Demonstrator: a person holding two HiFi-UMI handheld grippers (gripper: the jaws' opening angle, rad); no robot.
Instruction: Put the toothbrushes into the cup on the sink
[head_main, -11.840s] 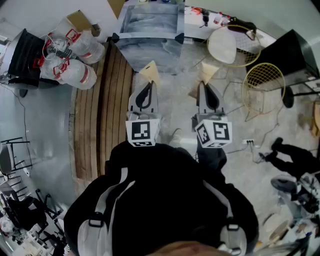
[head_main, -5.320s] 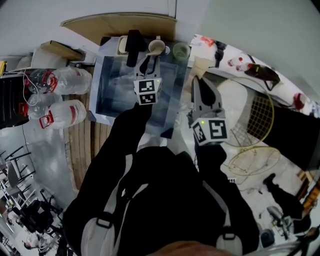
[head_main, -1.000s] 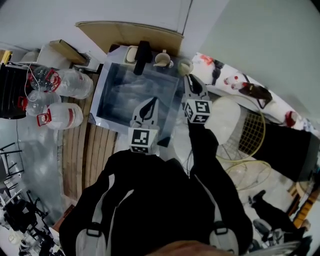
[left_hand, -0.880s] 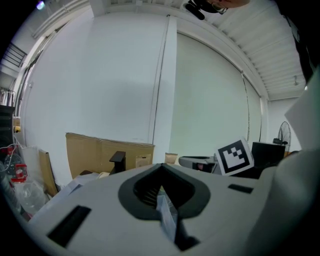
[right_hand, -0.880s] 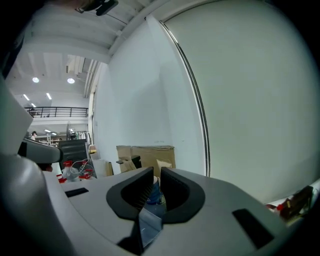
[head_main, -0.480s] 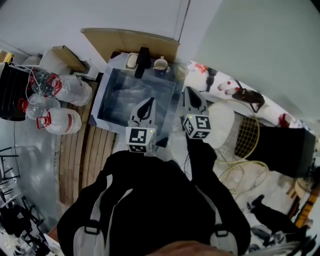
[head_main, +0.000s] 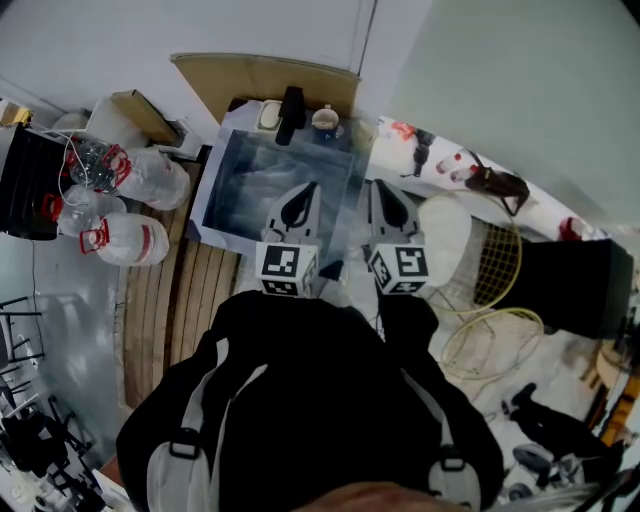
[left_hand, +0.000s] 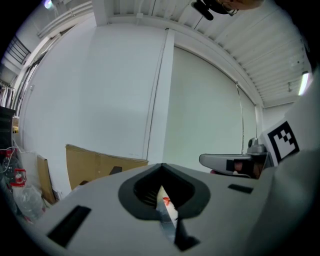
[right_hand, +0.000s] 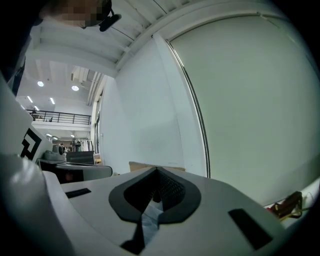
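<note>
Head view: left gripper (head_main: 304, 191), right gripper (head_main: 382, 192) closed, empty, over near sink (head_main: 240, 190); cup (head_main: 325, 122) far; placing seems done; withdraw.

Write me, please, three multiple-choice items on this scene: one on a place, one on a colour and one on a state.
1. Where is the cup? A on the sink rim beside the tap; B on the floor; C on a chair.
2. What colour are the handles of the water jugs? A blue; B red; C green.
3. How are the jaws of the left hand-held gripper and the right hand-held gripper? A both wide apart; B both together; C one clamped on a bottle.
Answers: 1 A, the head view shows it at the sink's back edge. 2 B, red handles show on the jugs. 3 B, each gripper view shows its jaws meeting at the tip.
</note>
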